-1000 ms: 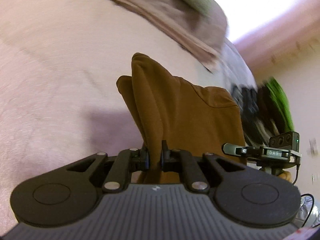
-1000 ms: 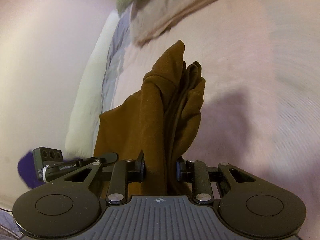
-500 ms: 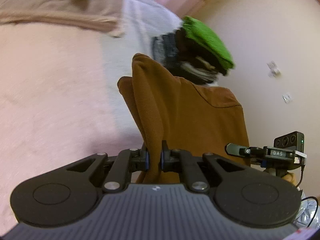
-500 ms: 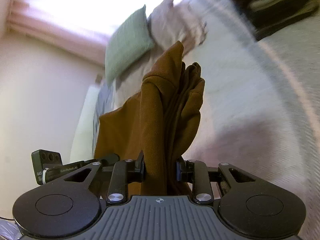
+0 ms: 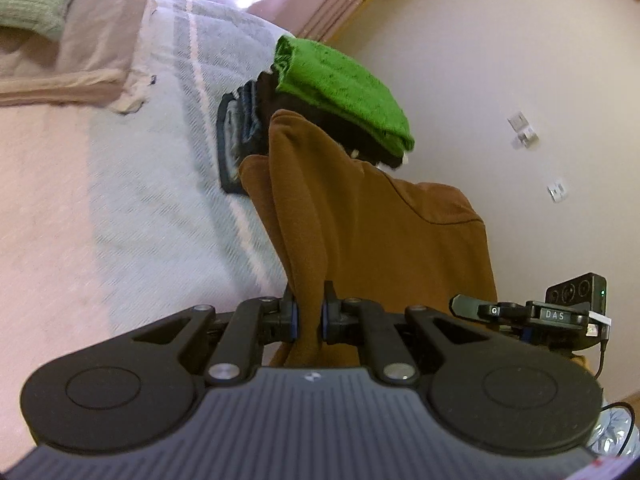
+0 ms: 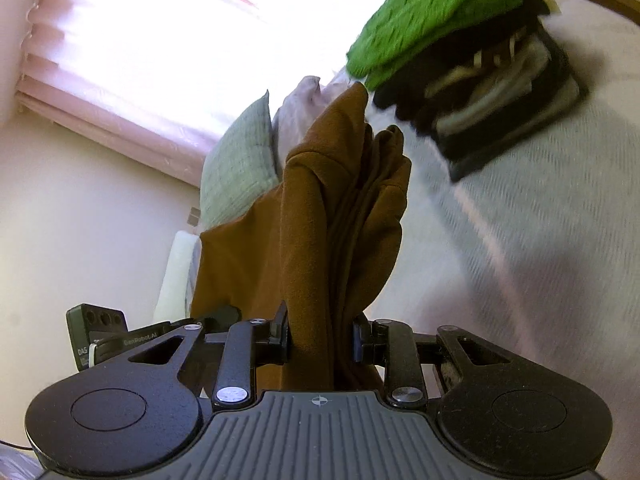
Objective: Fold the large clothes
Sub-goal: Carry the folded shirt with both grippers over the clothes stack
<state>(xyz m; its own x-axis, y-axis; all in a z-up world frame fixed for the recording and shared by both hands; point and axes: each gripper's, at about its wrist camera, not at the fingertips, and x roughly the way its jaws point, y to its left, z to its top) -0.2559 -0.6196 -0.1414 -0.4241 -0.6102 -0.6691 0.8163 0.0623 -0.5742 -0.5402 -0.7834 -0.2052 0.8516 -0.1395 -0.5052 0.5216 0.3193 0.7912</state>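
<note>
Both claws have swung across the bed [image 5: 132,208] since a second ago: then the views held pink bedding beneath the brown garment [image 5: 360,232], and now the stack of folded clothes [image 5: 320,112] with its green towel [image 5: 344,84] on top sits at about twelve o'clock in the left wrist view and at one o'clock in the right. In both earlier frames and now the grip looks the same. The left claw [image 5: 308,316] is clenched on a thin edge of the brown garment, and the right claw [image 6: 320,336] is clamped on a thicker bunch of its gathered layers, so its jaws stand wider apart. Held at two points like this, the folded garment hangs between the claws clear of the bed, which probably keeps its folds together during carrying. The right claw's housing shows at three o'clock in the left view, so the two run close side by side. Judging by the heading, the garment seems bound for that stack. A green pillow [image 6: 240,164] lies near the window [image 6: 192,32].
</note>
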